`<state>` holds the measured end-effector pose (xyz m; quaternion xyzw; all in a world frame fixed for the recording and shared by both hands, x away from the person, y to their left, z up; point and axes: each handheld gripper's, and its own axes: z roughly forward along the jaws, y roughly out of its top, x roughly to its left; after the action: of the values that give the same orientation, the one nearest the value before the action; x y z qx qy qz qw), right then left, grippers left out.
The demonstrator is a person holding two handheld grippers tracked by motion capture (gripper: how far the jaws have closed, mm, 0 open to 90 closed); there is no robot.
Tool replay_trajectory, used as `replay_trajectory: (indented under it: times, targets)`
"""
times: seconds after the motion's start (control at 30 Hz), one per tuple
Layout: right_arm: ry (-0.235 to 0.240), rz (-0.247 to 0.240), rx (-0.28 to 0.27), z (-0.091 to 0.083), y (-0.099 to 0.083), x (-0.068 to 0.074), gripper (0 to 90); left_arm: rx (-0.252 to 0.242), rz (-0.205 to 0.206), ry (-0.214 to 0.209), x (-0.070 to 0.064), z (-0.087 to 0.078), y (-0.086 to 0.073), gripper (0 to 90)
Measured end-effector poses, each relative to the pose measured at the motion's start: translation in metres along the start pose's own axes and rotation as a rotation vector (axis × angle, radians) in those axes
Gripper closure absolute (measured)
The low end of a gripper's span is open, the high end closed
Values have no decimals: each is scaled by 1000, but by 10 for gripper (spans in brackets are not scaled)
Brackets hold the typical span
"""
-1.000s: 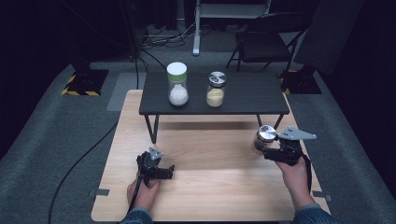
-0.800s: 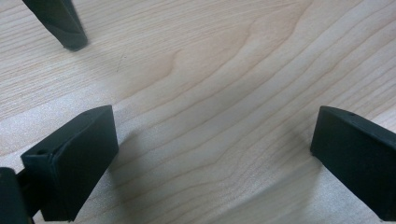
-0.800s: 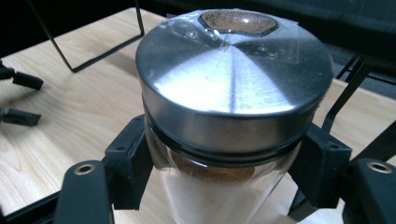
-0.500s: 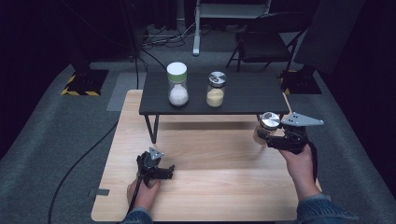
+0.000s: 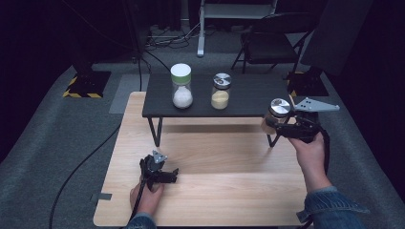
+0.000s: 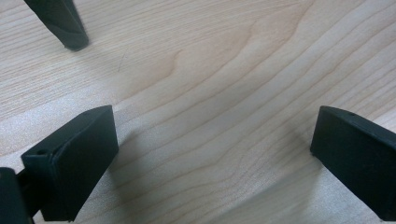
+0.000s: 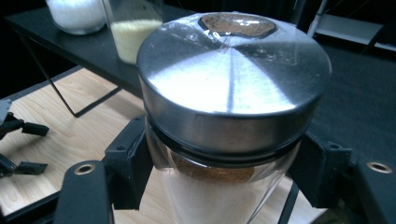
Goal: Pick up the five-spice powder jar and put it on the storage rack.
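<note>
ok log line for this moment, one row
right gripper: shut on metal-lid jar, raised by black shelf right end | left gripper: open, on wooden table

The jar [image 7: 219, 140] has clear, glossy glass walls and a brushed metal lid [image 7: 233, 79] with a soft sheen. The table [image 6: 210, 93] is pale, smooth, matt wood with visible grain. The right gripper [image 7: 219, 163] looks like matt black plastic.

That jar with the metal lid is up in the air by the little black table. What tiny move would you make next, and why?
Probably carry the jar a little left over the black shelf and lower it. The right gripper has its fingers clamped on the glass, level with the shelf's right end, where bare space lies beside the yellow-filled jar.
</note>
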<state>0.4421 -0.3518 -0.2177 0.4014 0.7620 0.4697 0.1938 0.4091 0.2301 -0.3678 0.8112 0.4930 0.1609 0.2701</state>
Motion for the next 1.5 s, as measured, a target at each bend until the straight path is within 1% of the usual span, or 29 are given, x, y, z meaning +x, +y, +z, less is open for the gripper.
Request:
replay_trajectory:
  times: [0.2, 0.43, 0.77, 1.03, 1.1, 1.3, 1.5]
  targets:
    - [5, -2, -7, 3, 17, 0, 302, 0, -3, 1, 0, 0, 0, 7]
    - [-8, -21, 3, 12, 39, 2, 302, 1, -3, 1, 0, 0, 0, 7]
    - [-20, -46, 5, 21, 63, 3, 302, 1, -3, 0, 0, 0, 0, 7]
    - [-26, -43, -4, 30, 71, 1, 302, 1, -3, 1, 0, 0, 0, 7]
    - [-29, -37, -3, 37, 74, 0, 302, 1, -3, 1, 0, 0, 0, 7]
    - [-33, -33, 0, 49, 75, -1, 302, 1, -5, 2, -1, 0, 0, 7]
    - [-32, -16, 5, 63, 72, -3, 302, -1, -3, 2, -1, 0, 0, 7]
